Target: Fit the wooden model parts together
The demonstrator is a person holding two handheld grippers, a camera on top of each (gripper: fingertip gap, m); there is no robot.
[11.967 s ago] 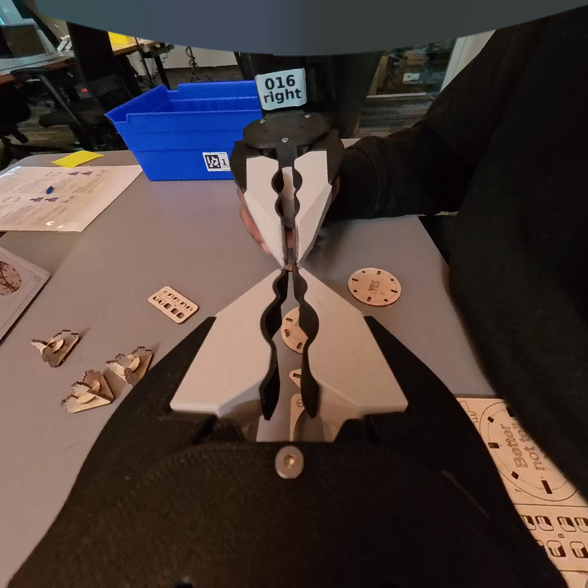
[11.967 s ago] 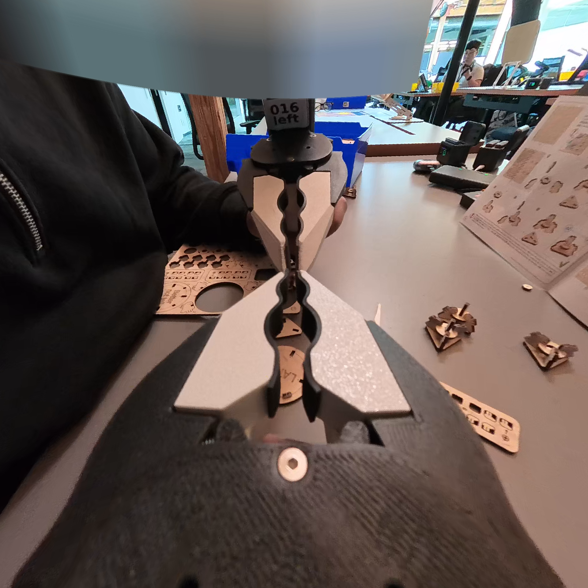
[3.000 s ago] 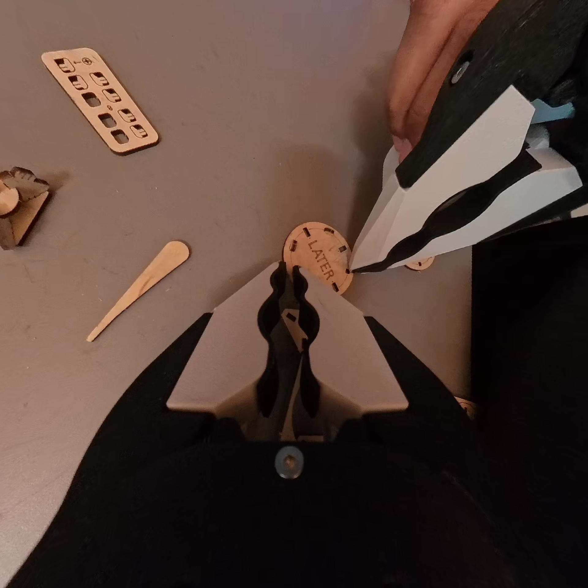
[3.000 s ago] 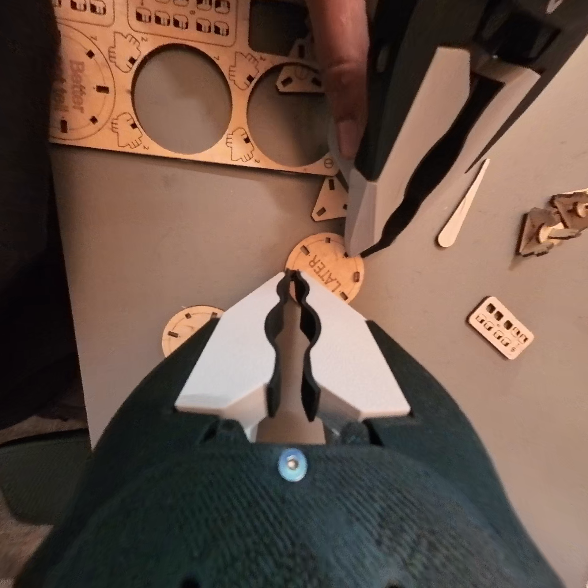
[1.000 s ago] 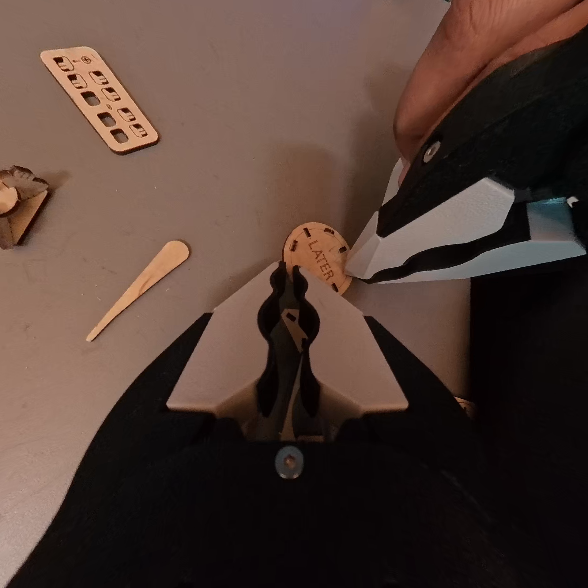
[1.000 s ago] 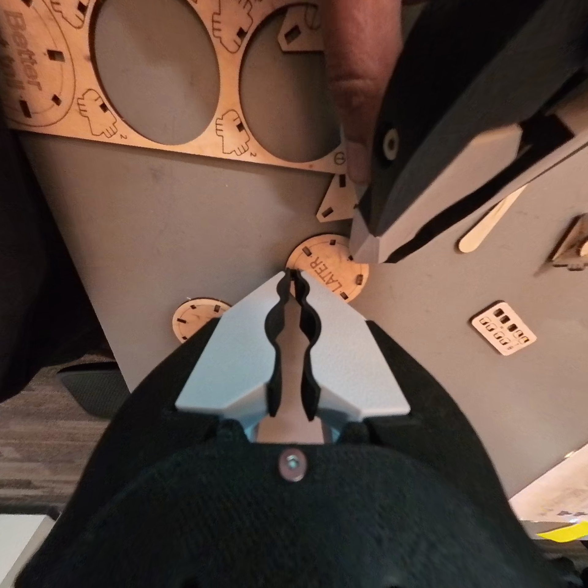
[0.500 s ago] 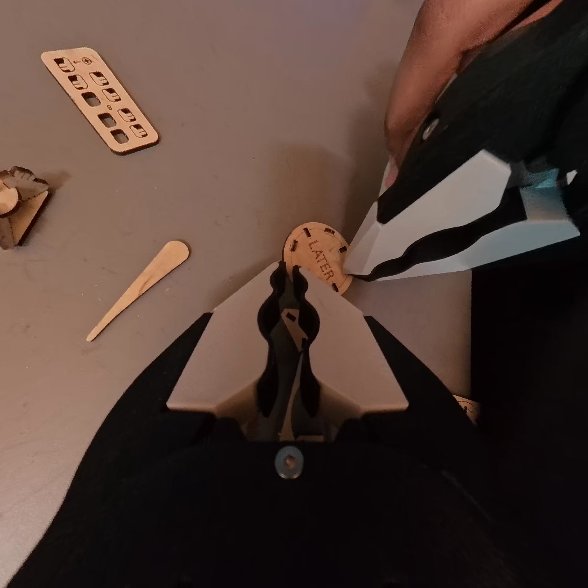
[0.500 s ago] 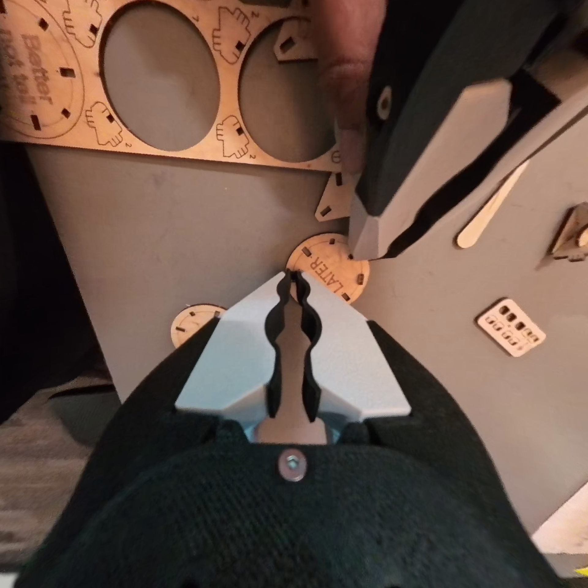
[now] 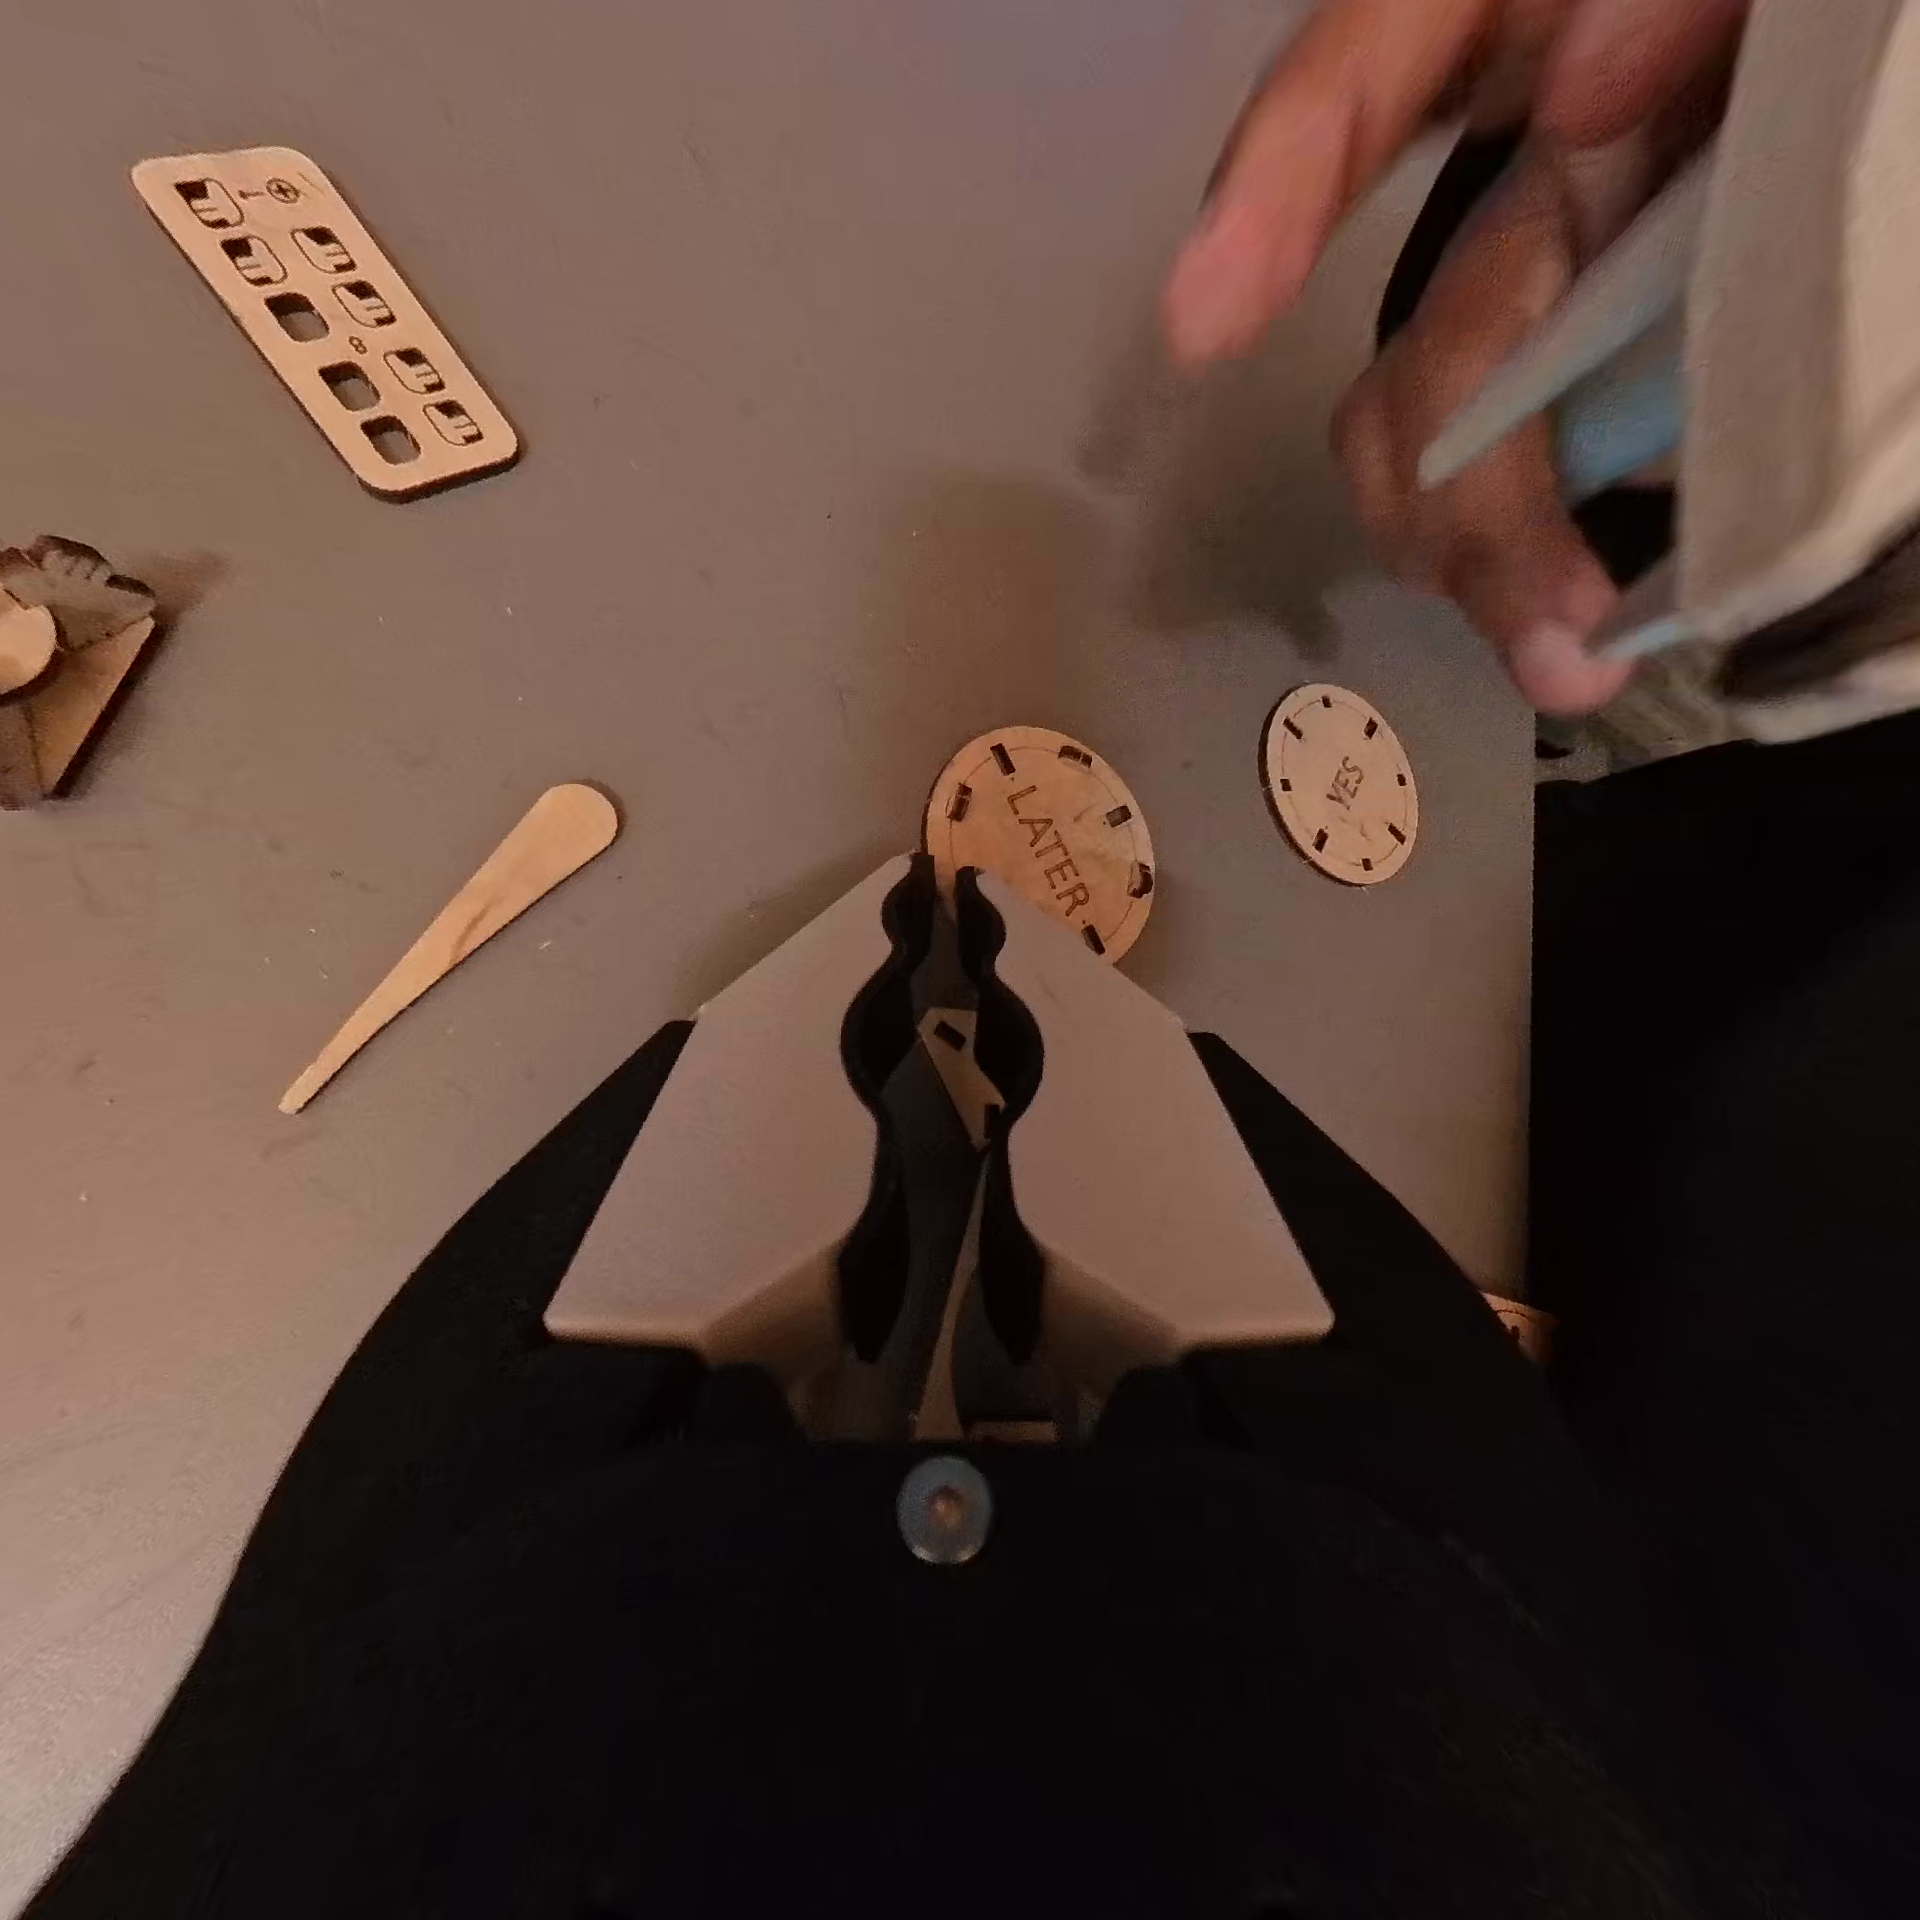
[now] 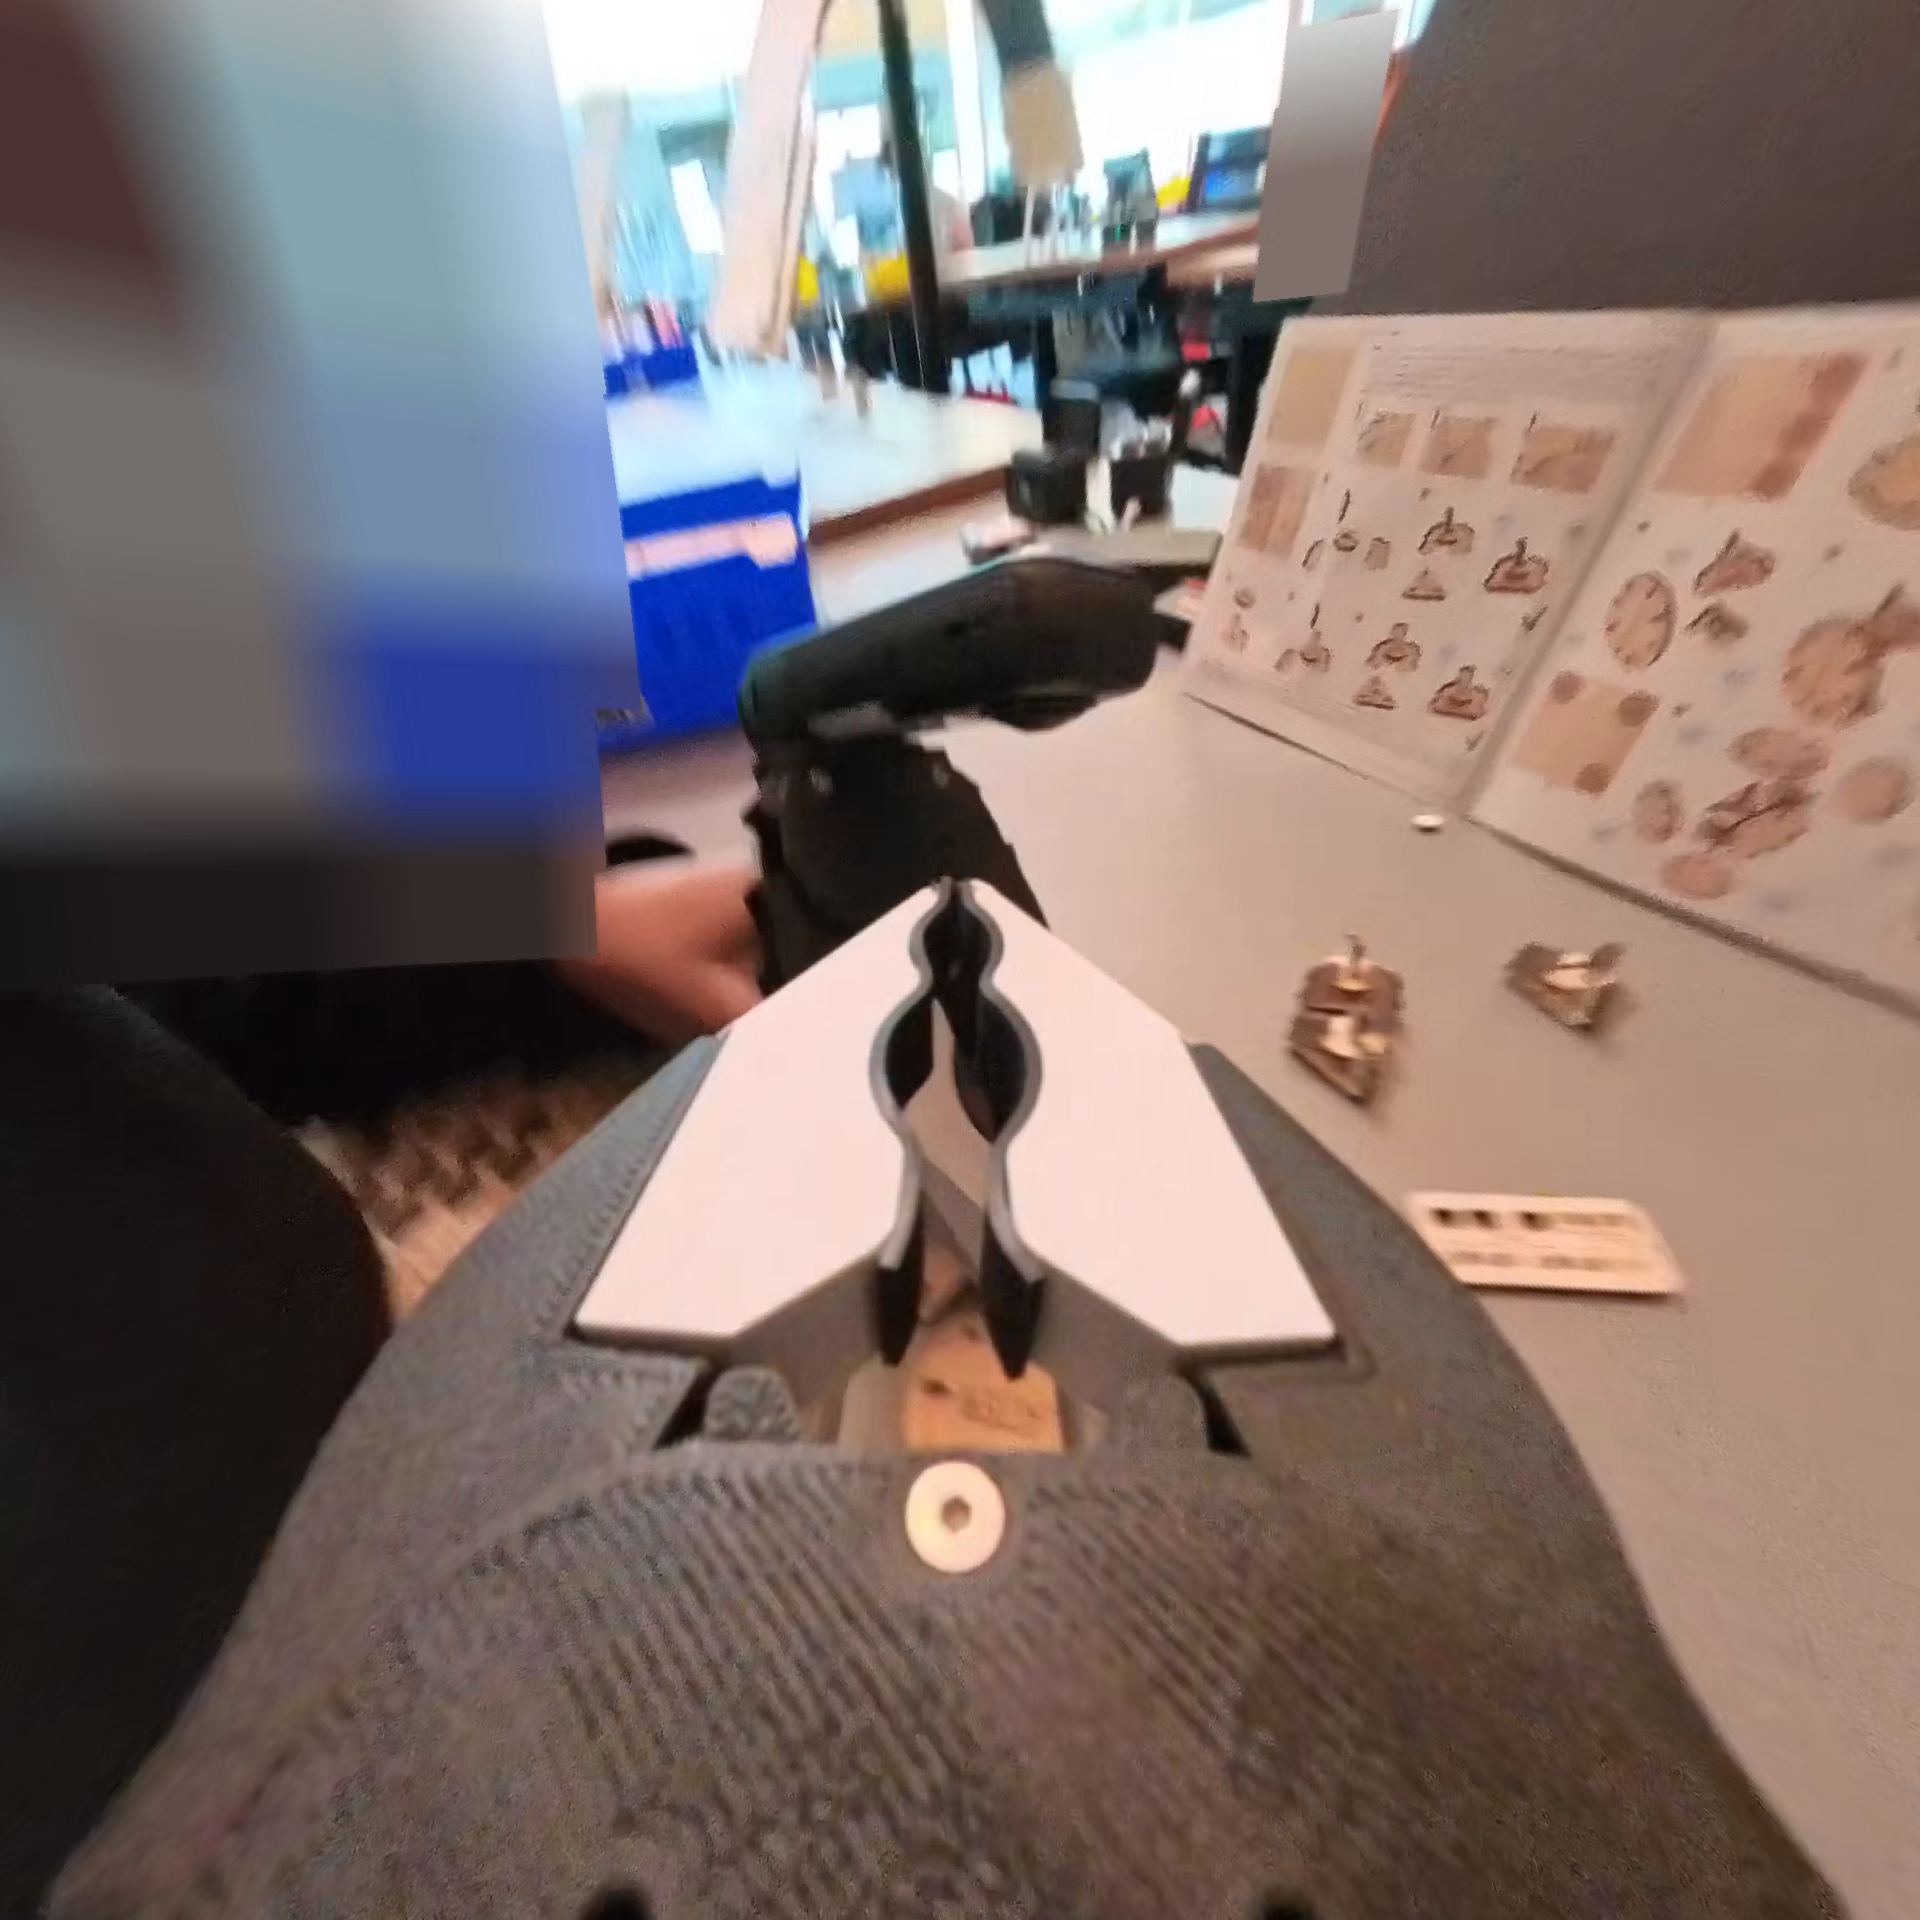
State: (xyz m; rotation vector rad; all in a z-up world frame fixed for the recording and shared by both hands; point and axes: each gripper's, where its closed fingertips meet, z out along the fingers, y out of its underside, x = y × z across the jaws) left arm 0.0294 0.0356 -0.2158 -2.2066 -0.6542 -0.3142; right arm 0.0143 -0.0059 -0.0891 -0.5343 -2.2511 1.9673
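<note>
The right hand-held gripper (image 10: 954, 891) has lifted off the round lettered wooden disc (image 9: 1039, 842). A second ago its tips were at the disc's rim. Its camera now looks across the table (image 9: 727, 416) instead of down at it. From the left wrist it shows only as a blur beside the person's hand (image 9: 1455, 416). A second lettered disc (image 9: 1340, 795) now lies uncovered near the table edge.

The right gripper's fingertips are pressed together, with nothing seen between them.

The left hand-held gripper (image 9: 940, 883) has not shifted. It pinches a small, thin slotted wooden piece (image 9: 951, 1044) edge-on between its black pads, and its tips are at the near rim of the first disc. A piece that thin, held only by the pads, probably twists easily, so a steady, square hold matters.

To the left lie a tapered wooden stick (image 9: 457, 935), a rectangular card with cut-outs (image 9: 322, 322) and a small assembled wooden model (image 9: 62, 675).

A blue bin (image 10: 717, 592) stands farther off. Its contents cannot be seen.
</note>
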